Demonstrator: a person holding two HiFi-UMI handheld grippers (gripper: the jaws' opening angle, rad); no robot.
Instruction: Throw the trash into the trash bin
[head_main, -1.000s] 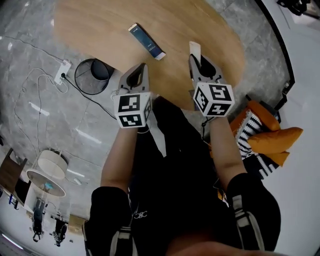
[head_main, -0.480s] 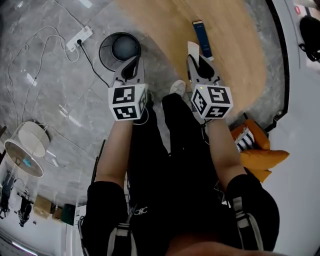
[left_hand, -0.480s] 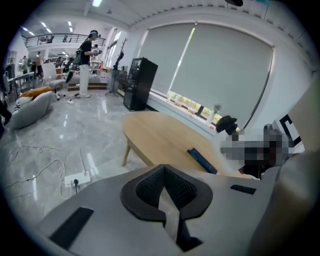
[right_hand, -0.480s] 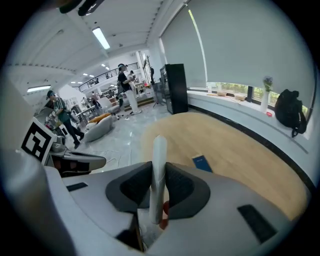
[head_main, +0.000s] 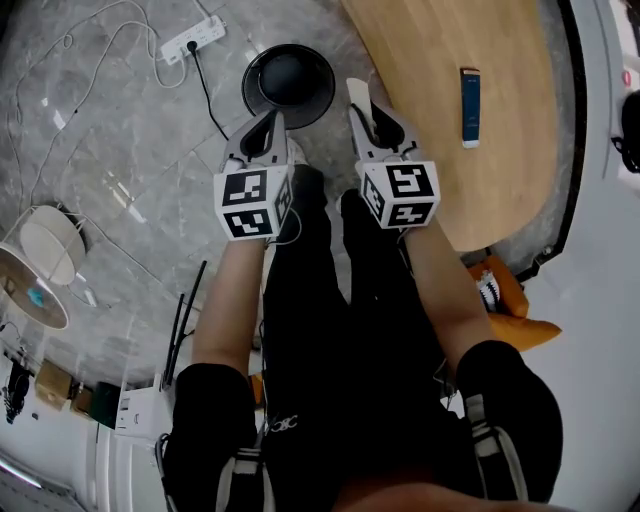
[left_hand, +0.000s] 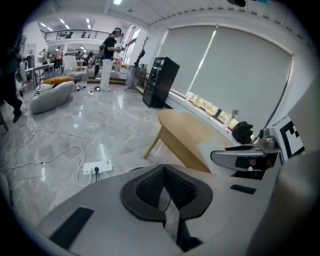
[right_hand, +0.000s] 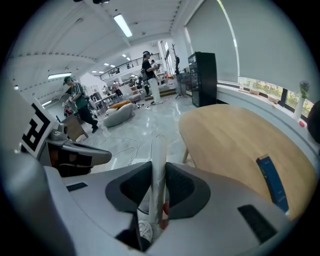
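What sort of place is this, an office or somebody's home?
Probably an open-plan office or studio rather than a home: a wide polished grey stone floor, a wooden table beside tall blinds-covered windows, and people standing far behind.

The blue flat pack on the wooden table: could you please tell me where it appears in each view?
Head view: upper right, blue flat pack on the wooden table.
Left gripper view: not in it.
Right gripper view: lower right, on that table.
Shared landmark: the wooden table.
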